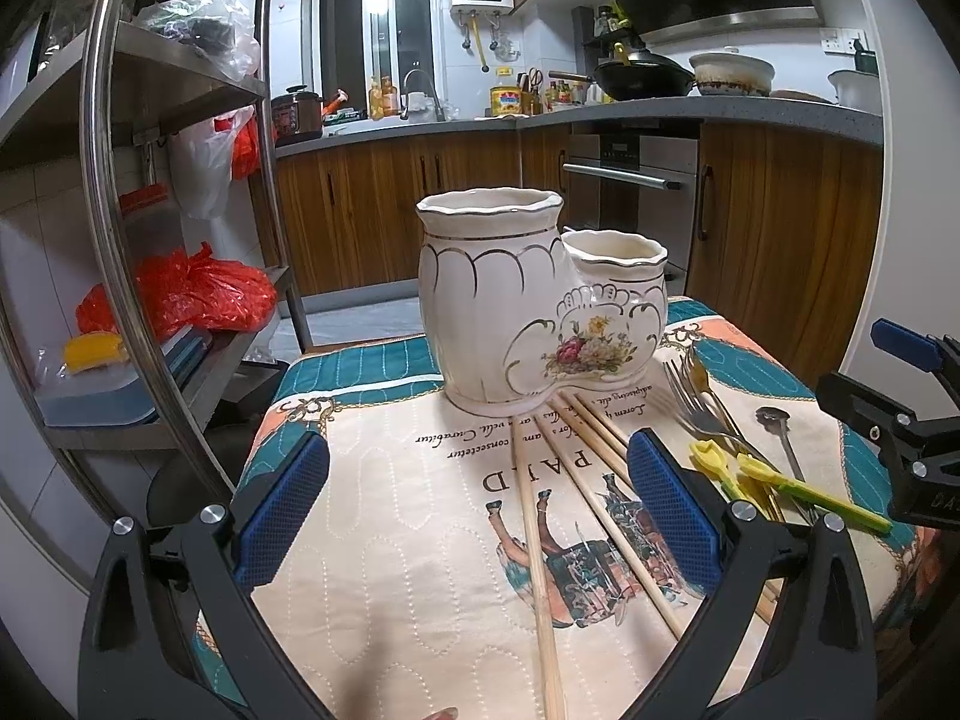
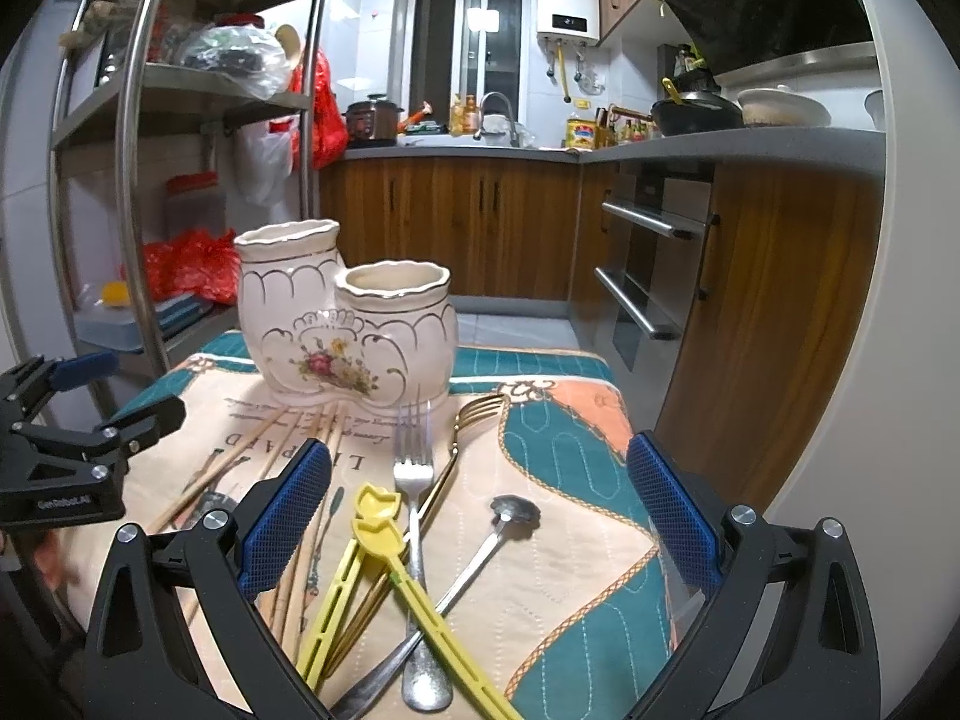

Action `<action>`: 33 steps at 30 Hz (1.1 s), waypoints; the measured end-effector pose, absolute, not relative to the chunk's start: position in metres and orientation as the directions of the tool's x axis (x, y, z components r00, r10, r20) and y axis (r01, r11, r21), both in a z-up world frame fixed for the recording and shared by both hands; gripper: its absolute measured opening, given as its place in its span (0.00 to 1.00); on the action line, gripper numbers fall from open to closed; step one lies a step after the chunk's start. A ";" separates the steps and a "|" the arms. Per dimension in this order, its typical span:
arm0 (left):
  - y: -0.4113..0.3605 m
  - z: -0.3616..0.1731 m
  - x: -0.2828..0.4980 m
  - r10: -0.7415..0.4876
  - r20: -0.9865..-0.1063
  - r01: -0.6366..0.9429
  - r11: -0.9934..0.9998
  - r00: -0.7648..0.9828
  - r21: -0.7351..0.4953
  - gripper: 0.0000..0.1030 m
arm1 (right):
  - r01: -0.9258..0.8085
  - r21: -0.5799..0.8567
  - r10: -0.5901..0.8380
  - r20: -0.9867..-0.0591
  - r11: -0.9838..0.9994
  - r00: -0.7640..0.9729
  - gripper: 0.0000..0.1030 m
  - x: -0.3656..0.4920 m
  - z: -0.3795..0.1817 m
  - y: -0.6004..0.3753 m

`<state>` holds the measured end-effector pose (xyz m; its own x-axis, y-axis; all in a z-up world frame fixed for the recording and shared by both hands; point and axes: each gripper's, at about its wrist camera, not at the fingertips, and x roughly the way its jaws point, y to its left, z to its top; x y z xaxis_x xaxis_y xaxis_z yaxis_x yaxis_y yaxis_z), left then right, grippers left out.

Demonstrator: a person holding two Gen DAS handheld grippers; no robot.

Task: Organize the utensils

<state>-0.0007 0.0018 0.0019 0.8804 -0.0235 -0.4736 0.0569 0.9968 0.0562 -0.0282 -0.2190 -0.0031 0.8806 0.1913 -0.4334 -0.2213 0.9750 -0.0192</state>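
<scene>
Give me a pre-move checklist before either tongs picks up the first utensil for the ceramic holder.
1. Left tongs open and holding nothing: ok.
2. Right tongs open and holding nothing: ok.
3. Ceramic holder upright on the cloth, both openings facing up: ok.
4. Holder compartments free inside: cannot tell, neither view looks into them.
5. Utensils lie separately for a clean single grasp: not ok. The yellow plastic utensils, silver fork, gold fork and spoon cross one another in a pile.
6. Wooden chopsticks within the left tongs' reach: ok; they lie below and between its fingers, ends near the holder's base.
</scene>
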 end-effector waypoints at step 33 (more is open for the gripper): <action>0.000 -0.001 0.001 -0.021 -0.480 0.064 0.995 0.877 0.074 0.95 | -0.218 -0.027 0.186 -0.429 0.975 0.884 0.95 -0.030 -0.002 -0.221</action>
<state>0.0009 -0.0004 -0.0008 0.8771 -0.0207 -0.4799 0.0640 0.9952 0.0741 -0.0295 -0.2208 -0.0015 0.8839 0.1858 -0.4293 -0.2184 0.9755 -0.0274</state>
